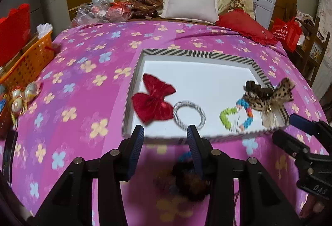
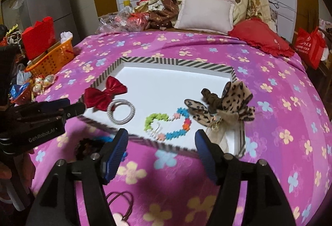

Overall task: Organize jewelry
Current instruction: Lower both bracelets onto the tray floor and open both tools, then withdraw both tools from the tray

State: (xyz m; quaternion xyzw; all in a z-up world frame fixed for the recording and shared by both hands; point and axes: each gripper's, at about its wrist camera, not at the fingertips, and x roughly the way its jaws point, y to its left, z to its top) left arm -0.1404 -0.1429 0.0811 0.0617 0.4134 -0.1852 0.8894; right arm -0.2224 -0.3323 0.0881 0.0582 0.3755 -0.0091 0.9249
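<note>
A tray with a black-and-white striped rim (image 1: 176, 52) (image 2: 166, 61) lies on the pink flowered bedspread. Inside it are a red bow (image 1: 154, 101) (image 2: 105, 94), a grey-white corded ring (image 1: 189, 115) (image 2: 121, 111) and a multicoloured bead bracelet (image 1: 238, 114) (image 2: 166, 122). A leopard-print bow with a brown scrunchie (image 1: 267, 95) (image 2: 228, 105) lies over the tray's right corner. My left gripper (image 1: 166, 132) hangs open before the tray's near rim, with nothing in it. My right gripper (image 2: 161, 136) is open and empty too. A dark fuzzy hair tie with something blue (image 1: 191, 182) (image 2: 89, 147) lies on the bedspread, near the tray's front.
An orange basket (image 1: 31, 60) (image 2: 54, 60) and shiny ornaments (image 1: 18, 99) sit at the bed's left edge. A white pillow (image 1: 191, 5), a red cushion (image 1: 247, 26) and plastic-wrapped clutter lie at the headboard. A dark red cord loop (image 2: 122, 201) lies near the bed's front.
</note>
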